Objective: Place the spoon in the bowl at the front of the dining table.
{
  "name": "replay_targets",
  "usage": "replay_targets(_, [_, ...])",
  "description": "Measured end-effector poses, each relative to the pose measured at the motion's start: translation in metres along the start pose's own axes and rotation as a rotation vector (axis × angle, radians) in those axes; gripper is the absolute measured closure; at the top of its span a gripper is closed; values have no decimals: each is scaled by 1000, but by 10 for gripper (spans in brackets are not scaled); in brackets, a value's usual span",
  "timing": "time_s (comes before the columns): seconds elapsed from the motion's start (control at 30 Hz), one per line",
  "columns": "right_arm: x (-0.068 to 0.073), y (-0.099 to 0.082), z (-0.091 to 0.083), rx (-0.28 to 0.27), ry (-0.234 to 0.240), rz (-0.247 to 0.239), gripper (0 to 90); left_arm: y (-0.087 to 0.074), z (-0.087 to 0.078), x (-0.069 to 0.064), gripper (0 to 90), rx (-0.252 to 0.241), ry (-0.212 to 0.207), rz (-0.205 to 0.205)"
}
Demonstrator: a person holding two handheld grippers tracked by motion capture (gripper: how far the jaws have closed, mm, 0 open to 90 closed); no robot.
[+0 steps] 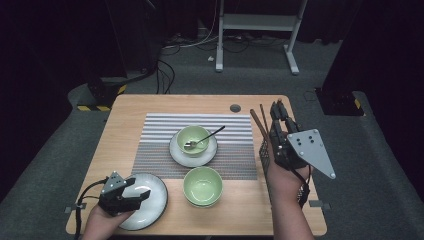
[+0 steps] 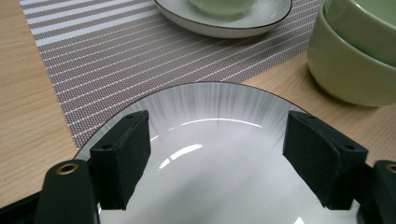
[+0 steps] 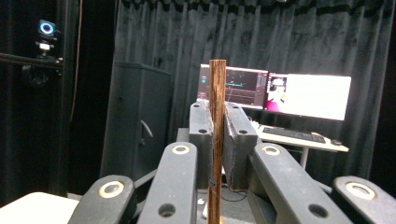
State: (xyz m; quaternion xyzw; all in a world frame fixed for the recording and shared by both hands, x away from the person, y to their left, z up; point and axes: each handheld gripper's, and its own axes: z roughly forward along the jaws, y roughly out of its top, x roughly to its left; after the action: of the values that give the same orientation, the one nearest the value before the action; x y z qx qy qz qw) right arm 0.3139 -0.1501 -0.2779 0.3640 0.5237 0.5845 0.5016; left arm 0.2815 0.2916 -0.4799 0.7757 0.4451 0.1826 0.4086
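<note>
At the table's 3 o'clock edge, the right gripper [image 1: 281, 112] pinches a brown chopstick [image 3: 216, 140] tight between its pads. At 7 o'clock, the left gripper [image 1: 131, 192] hangs wide open, empty, over a plate [image 2: 219, 154].

1. Bare tabletop [image 1: 125, 107] runs along the far edge and down the left edge, open to a hand.
2. The striped mat's [image 1: 160, 131] left half lies flat, no bar to passing.
3. A bowl on a saucer [image 1: 193, 142] with a spoon [image 1: 207, 137], the stacked bowls [image 1: 202, 186] and the plate [image 1: 145, 200] near the left near corner crowd the middle.
</note>
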Motion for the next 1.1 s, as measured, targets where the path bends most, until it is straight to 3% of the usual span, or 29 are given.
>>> replay_targets(0.47, [16, -16, 2, 45, 60, 32, 832, 2, -3, -4, 236, -21, -6, 16])
replay_targets(0.87, [27, -31, 1, 66, 116, 45, 832, 10, -5, -20, 238, -70, -30, 67])
replay_targets(1.1, [31, -40, 2, 73, 146, 64, 832, 18, -4, -28, 239, -88, -13, 103])
